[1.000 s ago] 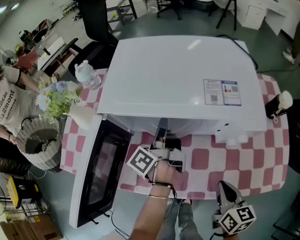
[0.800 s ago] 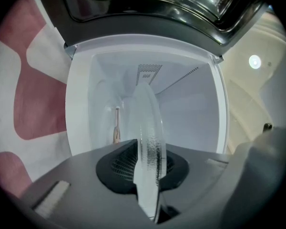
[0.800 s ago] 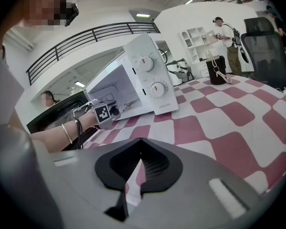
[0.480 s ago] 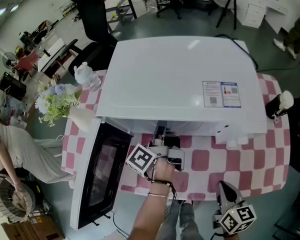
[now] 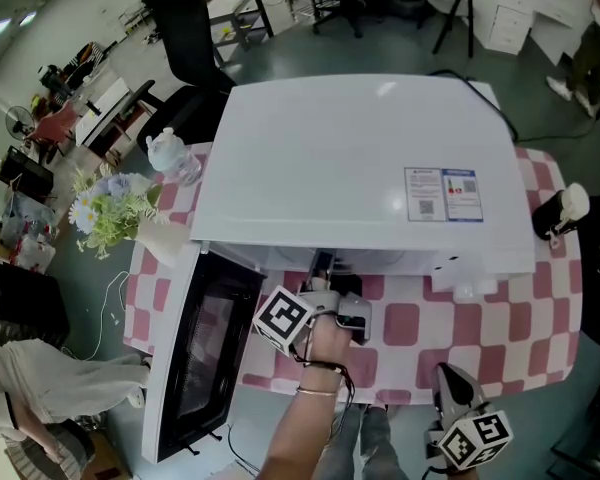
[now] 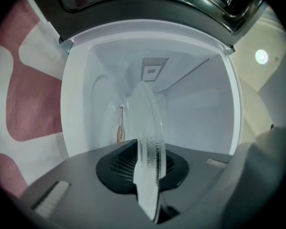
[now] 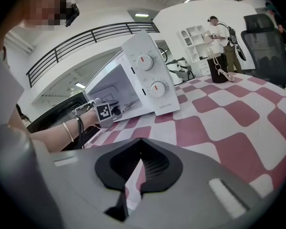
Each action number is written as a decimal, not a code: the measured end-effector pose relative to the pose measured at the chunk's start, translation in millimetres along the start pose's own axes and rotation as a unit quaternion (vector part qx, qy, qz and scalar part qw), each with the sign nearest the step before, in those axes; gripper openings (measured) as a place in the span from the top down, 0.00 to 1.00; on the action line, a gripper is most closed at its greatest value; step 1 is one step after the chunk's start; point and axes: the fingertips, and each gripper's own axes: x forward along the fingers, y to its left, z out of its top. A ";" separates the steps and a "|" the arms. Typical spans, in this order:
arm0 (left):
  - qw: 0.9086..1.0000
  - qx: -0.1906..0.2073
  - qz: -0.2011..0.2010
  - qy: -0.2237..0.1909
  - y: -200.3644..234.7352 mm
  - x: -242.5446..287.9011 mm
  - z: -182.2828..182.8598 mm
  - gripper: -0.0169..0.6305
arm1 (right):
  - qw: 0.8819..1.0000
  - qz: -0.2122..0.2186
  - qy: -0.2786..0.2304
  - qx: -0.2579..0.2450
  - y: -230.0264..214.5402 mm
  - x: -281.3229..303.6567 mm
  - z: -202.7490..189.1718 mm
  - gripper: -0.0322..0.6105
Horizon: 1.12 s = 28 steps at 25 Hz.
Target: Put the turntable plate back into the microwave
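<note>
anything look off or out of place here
Nothing spilled or broken. Only the glass turntable plate is out of place: clamped by the left gripper inside the open microwave, not yet seated on its floor.

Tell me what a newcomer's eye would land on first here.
The big white microwave on the pink-checked tablecloth, its door swung open to the left. Then the glass turntable plate, pinched edge-on in the left gripper at the cavity's mouth.
</note>
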 end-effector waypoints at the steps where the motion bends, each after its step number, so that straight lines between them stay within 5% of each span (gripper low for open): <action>1: 1.000 0.000 0.004 0.000 0.7 0.3 -0.8 0.92 | 1.000 0.000 0.000 0.000 -0.3 0.3 0.3 0.94; 13: 0.997 0.027 0.072 0.010 5.4 4.8 0.4 0.90 | 1.000 0.003 0.000 0.003 -2.5 0.9 4.1 0.94; 19: 0.986 0.081 0.136 0.055 9.8 8.7 -2.6 0.88 | 1.000 0.007 0.001 0.003 -2.4 2.3 6.6 0.93; 28: 0.977 0.126 0.145 0.097 7.4 8.9 -9.5 0.80 | 1.000 0.001 0.004 -0.001 -7.3 10.1 9.9 0.94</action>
